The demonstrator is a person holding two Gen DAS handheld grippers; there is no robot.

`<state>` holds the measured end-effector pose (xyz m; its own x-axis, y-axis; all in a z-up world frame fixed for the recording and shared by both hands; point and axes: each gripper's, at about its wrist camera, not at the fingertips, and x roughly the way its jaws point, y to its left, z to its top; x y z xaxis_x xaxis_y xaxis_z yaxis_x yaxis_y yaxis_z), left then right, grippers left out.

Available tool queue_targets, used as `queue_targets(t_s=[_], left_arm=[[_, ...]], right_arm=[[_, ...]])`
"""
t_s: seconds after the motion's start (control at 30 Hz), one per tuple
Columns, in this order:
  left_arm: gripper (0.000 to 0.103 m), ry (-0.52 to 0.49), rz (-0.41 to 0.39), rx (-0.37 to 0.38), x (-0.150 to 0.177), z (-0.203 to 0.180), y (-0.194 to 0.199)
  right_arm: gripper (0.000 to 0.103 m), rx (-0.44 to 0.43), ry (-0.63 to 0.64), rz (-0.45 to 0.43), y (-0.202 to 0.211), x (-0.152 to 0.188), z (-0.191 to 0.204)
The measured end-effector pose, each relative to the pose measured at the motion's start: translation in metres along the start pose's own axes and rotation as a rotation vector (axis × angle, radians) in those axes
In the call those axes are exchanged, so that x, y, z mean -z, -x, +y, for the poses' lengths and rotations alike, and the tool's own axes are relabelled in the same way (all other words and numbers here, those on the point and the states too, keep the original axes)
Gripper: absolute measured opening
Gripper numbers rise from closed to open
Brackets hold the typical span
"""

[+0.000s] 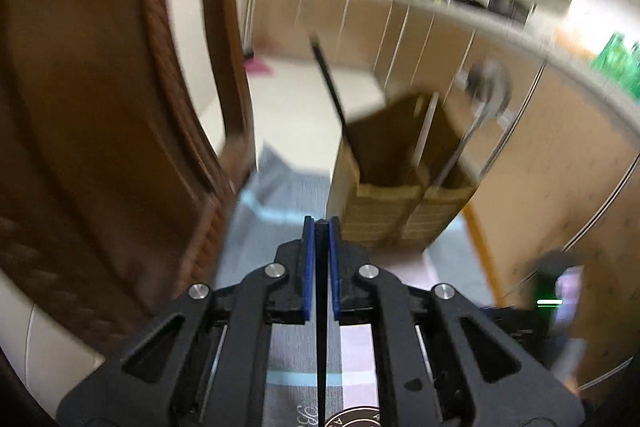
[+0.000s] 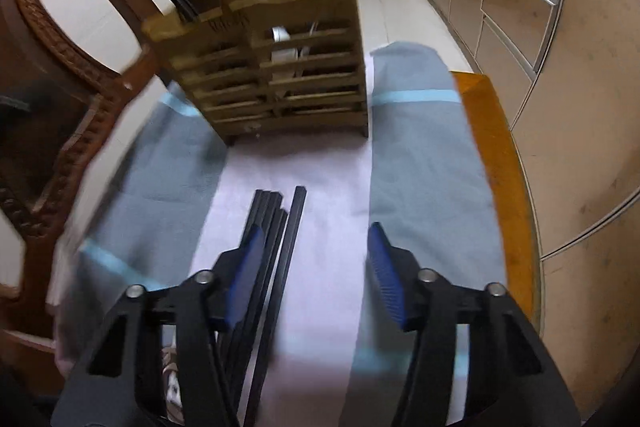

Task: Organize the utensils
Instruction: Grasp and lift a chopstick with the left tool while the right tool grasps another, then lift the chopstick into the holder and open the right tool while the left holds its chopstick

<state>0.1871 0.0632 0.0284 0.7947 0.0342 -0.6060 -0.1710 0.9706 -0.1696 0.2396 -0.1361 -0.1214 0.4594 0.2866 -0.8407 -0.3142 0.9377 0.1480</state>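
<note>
My left gripper (image 1: 321,223) is shut on a thin black chopstick (image 1: 321,327) that runs back between its blue pads, in the air short of the wooden utensil holder (image 1: 400,195). The holder's left compartment holds black chopsticks (image 1: 328,83) and its right one a metal ladle (image 1: 486,87). In the right wrist view, my right gripper (image 2: 316,235) stands open over the cloth. Several black chopsticks (image 2: 276,227) lie there, most under its left finger and one between the fingers, with neither pad touching them. The slatted holder (image 2: 280,75) stands upright just beyond them.
A grey cloth with pale blue stripes (image 2: 420,147) covers the table, whose orange edge (image 2: 496,167) shows on the right. A carved wooden chair (image 2: 60,87) stands close on the left. Beige cabinets (image 1: 360,19) line the far wall.
</note>
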Motion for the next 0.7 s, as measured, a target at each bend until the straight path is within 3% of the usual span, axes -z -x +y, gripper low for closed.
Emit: queue_targets(t_s=[0.1,0.2,0.33,0.53,0.63,0.7], left_arm=[[0.007,0.011,-0.095,0.012,-0.010,0.001,0.034],[0.007,0.005,-0.135,0.006,-0.012,0.002,0.048],[0.007,0.005,-0.130,0.012,-0.015,-0.004,0.043],[0.007,-0.008,-0.126,0.014,-0.008,0.002,0.050],[0.007,-0.011,-0.123,0.011,-0.006,0.002,0.050],[0.007,-0.012,-0.123,0.009,-0.006,0.002,0.051]], right_arm=[[0.041,0.031,0.012,0.013,-0.015,-0.006,0.007],[0.037,0.049,0.009,0.027,-0.026,-0.013,0.012],[0.032,0.055,0.012,0.050,-0.039,-0.018,0.015],[0.025,0.129,0.091,0.072,-0.048,-0.023,0.029],[0.010,0.126,0.121,0.076,-0.048,-0.023,0.033],[0.009,0.126,0.134,0.075,-0.047,-0.023,0.034]])
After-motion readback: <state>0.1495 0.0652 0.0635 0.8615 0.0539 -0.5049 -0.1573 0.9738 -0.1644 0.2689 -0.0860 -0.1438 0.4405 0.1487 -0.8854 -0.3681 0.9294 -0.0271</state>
